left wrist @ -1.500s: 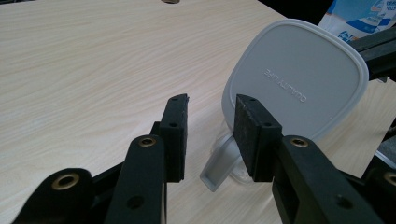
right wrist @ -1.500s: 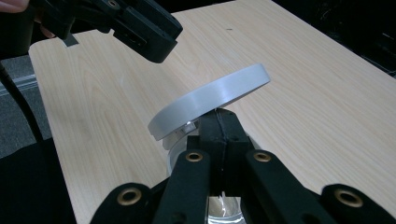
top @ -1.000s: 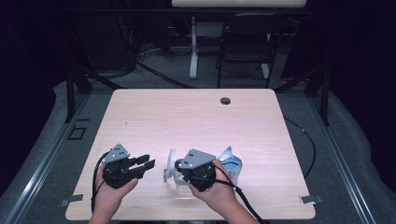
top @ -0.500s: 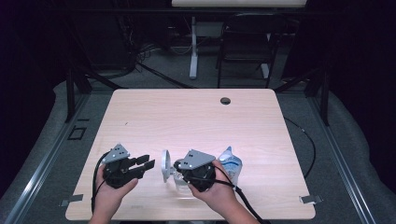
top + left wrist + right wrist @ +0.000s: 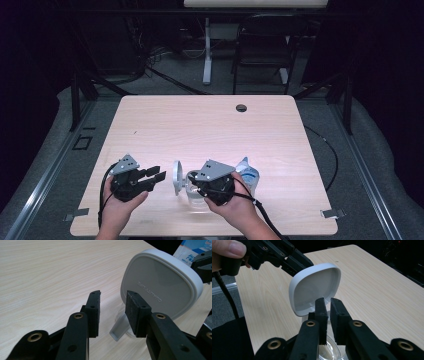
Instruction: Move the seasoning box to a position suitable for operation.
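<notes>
A clear container [image 5: 192, 194] with a white hinged lid [image 5: 176, 176] sits near the table's front edge, and the lid stands upright. My left gripper [image 5: 157, 176] is open and empty, its tips close to the lid's [image 5: 160, 287] outer face. My left gripper [image 5: 113, 300] holds nothing between its pads. My right gripper [image 5: 196, 183] hovers over the container [image 5: 329, 351], facing the lid's [image 5: 317, 287] inner side. The jaws of my right gripper [image 5: 328, 306] have just been opening and stand a narrow gap apart, with nothing clearly pinched.
A blue and white packet [image 5: 248, 172] lies just right of my right hand. The wooden table [image 5: 210, 125] has a small round hole [image 5: 241, 107] near its far edge. A chair [image 5: 265, 50] and stands sit behind the table in the dark.
The white lid has swung a little to the left and stands more upright. Both hands have stayed where they were.
</notes>
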Action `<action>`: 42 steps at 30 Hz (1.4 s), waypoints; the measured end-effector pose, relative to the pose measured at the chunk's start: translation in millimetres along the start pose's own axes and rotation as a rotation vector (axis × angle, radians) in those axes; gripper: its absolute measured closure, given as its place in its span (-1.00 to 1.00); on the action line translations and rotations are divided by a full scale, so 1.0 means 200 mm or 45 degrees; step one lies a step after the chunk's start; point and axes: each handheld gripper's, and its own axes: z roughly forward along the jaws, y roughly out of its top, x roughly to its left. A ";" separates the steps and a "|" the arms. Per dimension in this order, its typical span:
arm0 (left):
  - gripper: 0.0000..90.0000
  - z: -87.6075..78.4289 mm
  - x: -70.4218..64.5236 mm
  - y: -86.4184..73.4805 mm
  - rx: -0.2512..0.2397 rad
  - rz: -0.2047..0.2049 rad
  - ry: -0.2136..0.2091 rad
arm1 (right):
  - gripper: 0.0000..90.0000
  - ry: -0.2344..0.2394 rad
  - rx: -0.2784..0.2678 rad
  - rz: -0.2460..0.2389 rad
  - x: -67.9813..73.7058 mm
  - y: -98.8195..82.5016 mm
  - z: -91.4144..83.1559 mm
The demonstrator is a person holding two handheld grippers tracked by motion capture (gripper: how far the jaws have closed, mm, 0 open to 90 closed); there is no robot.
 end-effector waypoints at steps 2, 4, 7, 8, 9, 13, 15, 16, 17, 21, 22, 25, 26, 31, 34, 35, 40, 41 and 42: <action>0.44 0.00 0.00 0.00 0.002 -0.001 0.000 | 0.80 -0.006 -0.003 0.012 -0.01 0.00 -0.01; 0.44 0.01 0.00 0.00 -0.004 -0.002 0.004 | 0.80 0.000 0.001 0.019 -0.01 0.00 -0.03; 0.44 0.01 0.00 -0.01 0.002 -0.003 0.001 | 0.72 0.012 -0.005 0.021 -0.01 0.00 -0.05; 0.44 0.01 0.00 -0.01 0.001 -0.005 0.003 | 0.71 0.008 -0.005 0.023 -0.01 0.00 -0.05; 0.43 0.01 0.00 -0.01 0.003 -0.004 0.001 | 0.69 0.010 -0.003 0.020 -0.02 0.00 -0.06; 0.43 0.01 0.00 -0.01 -0.001 -0.011 0.001 | 0.63 0.008 -0.005 0.026 -0.03 -0.01 -0.08; 0.42 0.01 0.01 -0.01 0.003 -0.013 0.003 | 0.58 0.017 -0.006 0.029 -0.04 -0.02 -0.09; 0.41 0.01 0.01 -0.01 0.004 -0.017 0.002 | 0.57 0.013 -0.008 0.030 -0.04 -0.02 -0.09; 0.40 0.01 0.01 -0.01 0.003 -0.016 0.000 | 0.56 0.010 -0.008 0.029 -0.04 -0.02 -0.10; 0.38 0.01 0.01 -0.01 -0.003 -0.016 -0.002 | 0.56 0.003 -0.019 0.035 -0.05 -0.04 -0.13; 0.38 0.01 0.01 -0.01 -0.003 -0.017 -0.001 | 0.55 0.002 -0.027 0.038 -0.06 -0.04 -0.14; 0.37 0.01 0.01 -0.02 -0.001 -0.020 0.000 | 0.53 -0.004 -0.037 0.054 -0.07 -0.04 -0.17; 0.37 0.01 0.02 -0.02 0.001 -0.020 -0.001 | 0.53 -0.012 -0.041 0.054 -0.08 -0.04 -0.18; 0.35 0.00 0.02 -0.02 -0.006 -0.027 0.002 | 0.43 -0.029 -0.061 0.059 -0.11 -0.02 -0.23; 0.35 -0.01 0.03 -0.03 -0.011 -0.032 0.008 | 0.32 -0.037 -0.074 0.052 -0.12 -0.02 -0.24; 0.34 -0.01 0.03 -0.03 -0.013 -0.033 0.011 | 0.29 -0.038 -0.072 0.049 -0.13 -0.02 -0.24; 0.31 -0.02 0.05 -0.05 -0.016 -0.048 0.020 | 0.11 -0.067 -0.103 0.054 -0.15 -0.01 -0.26; 0.31 -0.02 0.05 -0.05 -0.016 -0.051 0.017 | 0.09 -0.071 -0.113 0.059 -0.16 -0.01 -0.27; 0.31 -0.03 0.06 -0.05 -0.013 -0.049 0.018 | 0.06 -0.078 -0.129 0.065 -0.17 -0.01 -0.28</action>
